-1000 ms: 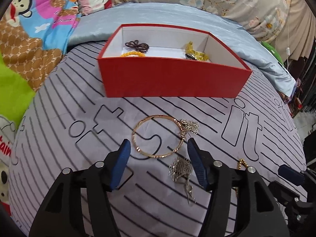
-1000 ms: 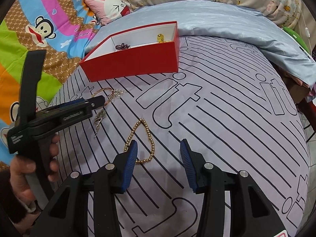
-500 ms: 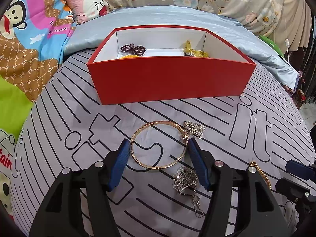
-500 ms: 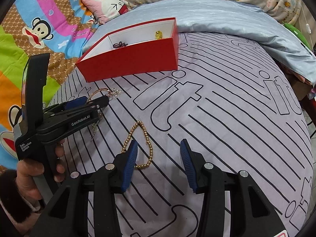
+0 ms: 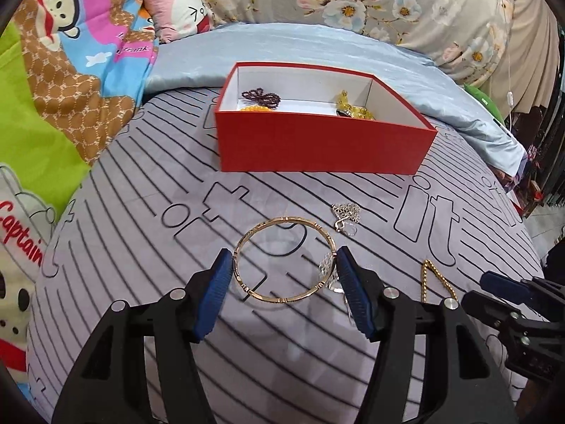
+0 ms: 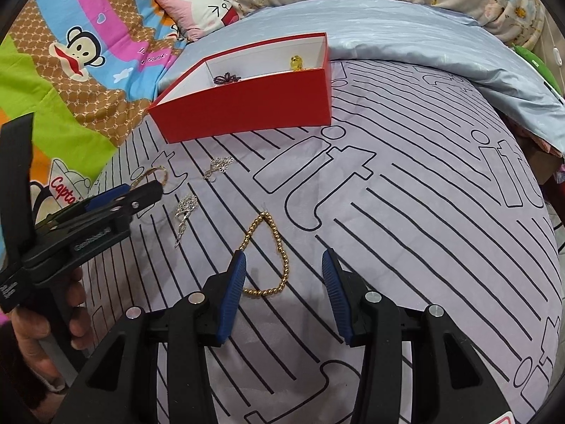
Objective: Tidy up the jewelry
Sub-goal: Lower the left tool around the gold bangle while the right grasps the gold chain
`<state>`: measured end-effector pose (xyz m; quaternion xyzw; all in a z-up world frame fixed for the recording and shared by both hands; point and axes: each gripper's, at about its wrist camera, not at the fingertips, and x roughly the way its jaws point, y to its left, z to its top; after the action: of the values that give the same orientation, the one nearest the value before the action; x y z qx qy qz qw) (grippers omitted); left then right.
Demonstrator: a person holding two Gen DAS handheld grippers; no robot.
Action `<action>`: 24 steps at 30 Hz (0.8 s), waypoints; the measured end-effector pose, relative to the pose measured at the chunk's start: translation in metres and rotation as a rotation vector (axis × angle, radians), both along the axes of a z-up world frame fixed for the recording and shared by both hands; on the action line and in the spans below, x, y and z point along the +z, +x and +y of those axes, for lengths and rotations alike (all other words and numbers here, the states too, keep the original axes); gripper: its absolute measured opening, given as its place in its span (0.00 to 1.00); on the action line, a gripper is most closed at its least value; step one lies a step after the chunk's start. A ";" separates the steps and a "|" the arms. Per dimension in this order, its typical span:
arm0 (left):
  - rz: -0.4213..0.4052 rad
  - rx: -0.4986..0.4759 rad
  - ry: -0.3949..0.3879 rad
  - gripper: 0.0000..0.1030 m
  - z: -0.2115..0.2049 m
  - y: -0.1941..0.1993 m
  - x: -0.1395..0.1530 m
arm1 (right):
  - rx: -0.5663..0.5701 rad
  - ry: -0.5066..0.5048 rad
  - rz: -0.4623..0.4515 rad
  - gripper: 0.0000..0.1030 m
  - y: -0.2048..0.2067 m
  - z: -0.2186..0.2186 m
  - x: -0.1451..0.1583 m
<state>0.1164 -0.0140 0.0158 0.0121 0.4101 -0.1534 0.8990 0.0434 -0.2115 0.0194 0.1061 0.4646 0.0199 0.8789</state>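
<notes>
Bangle (image 5: 285, 258) clamped across its width between left gripper (image 5: 284, 272) pads, apparently lifted off the striped bedsheet (image 5: 148, 212). Red box (image 5: 317, 148) beyond, open sheet between. Right gripper (image 6: 284, 284) half-open, empty, over the gold bead bracelet (image 6: 272, 258).

Gold bangle (image 5: 285, 258): thin rigid ring, held between blue pads of left claw (image 5: 284, 284), above striped bed cover.
Silver flower chain (image 5: 346, 215): small heap on cover, between bangle and box.
Second silver chain (image 6: 185, 210): stretched on cover, near bangle.
Gold bead bracelet (image 6: 272, 258): teardrop loop, flat on cover.
Red box (image 5: 317, 141): open, white inside; holds dark bead piece (image 5: 261, 98), yellow pieces (image 5: 353, 107).
</notes>
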 end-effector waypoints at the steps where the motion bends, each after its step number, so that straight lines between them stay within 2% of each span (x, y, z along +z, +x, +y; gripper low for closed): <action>1: 0.002 0.005 -0.004 0.56 0.004 -0.004 0.001 | 0.003 -0.001 0.001 0.43 -0.001 0.001 -0.001; 15: 0.028 0.009 -0.019 0.56 0.015 -0.039 -0.003 | 0.014 -0.007 0.018 0.40 -0.003 0.010 -0.006; 24: 0.054 0.012 -0.014 0.56 0.016 -0.045 -0.014 | -0.006 0.004 0.043 0.31 0.000 0.000 -0.015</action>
<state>0.0716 0.0022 0.0021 -0.0008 0.4333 -0.1512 0.8885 0.0433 -0.2112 0.0047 0.1095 0.4832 0.0161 0.8685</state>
